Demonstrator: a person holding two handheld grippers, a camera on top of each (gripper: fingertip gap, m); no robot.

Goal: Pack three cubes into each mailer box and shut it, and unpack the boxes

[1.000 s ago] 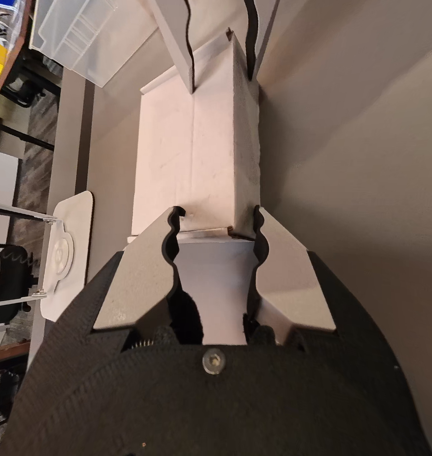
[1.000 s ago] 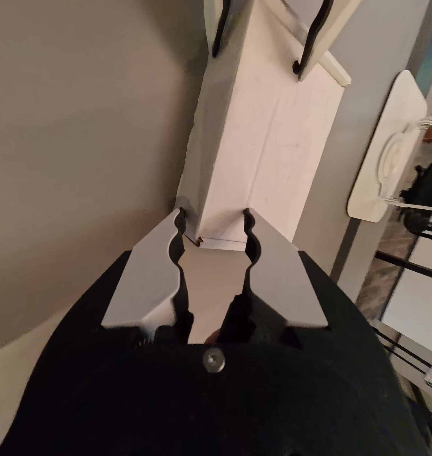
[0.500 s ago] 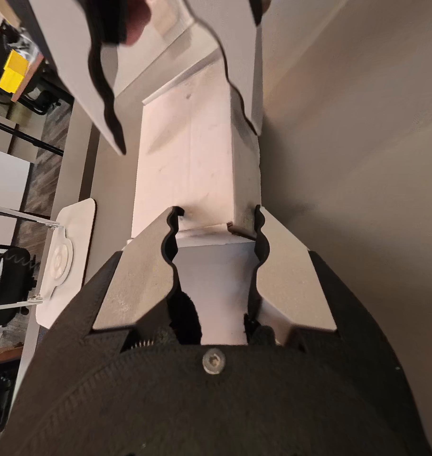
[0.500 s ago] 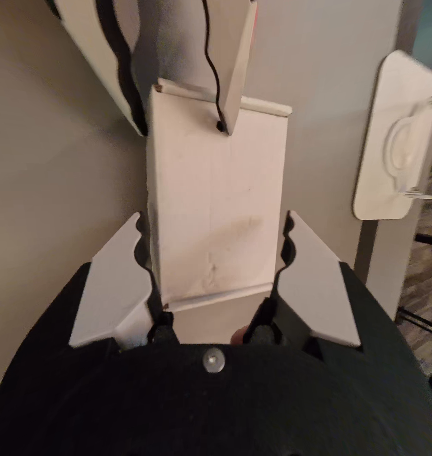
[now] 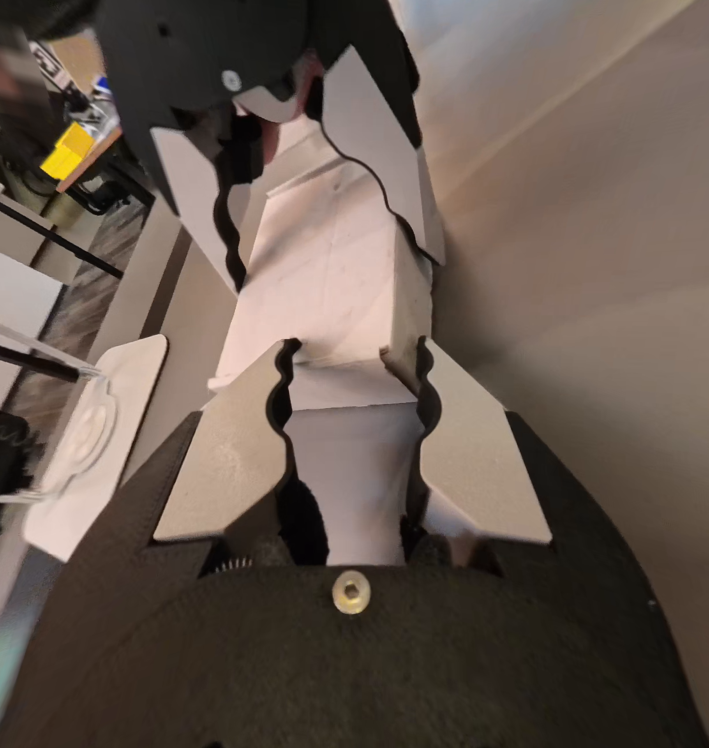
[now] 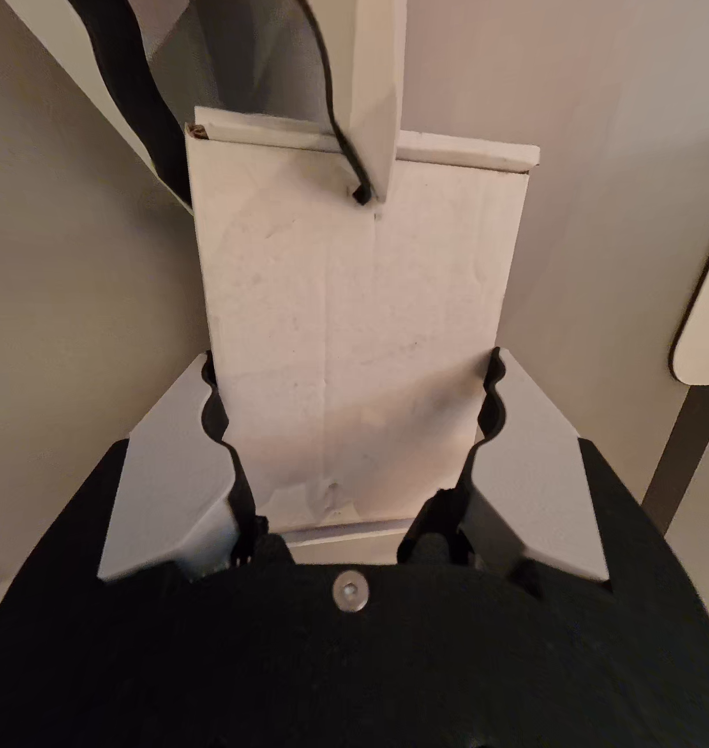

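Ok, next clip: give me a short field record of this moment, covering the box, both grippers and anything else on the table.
box: white mailer box, shut, on the grey table
right gripper: open wide, fingers on either side of the box at one end
left gripper: part open at the other end, one finger over the lid, the other beside the box wall
cubes: none in view
other: white board at the table edge

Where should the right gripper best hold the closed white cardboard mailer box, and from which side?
Probably the white cardboard mailer box by its two long side walls near the end, approached endwise by the right gripper: the walls are flat and parallel, and its open fingers already straddle them.
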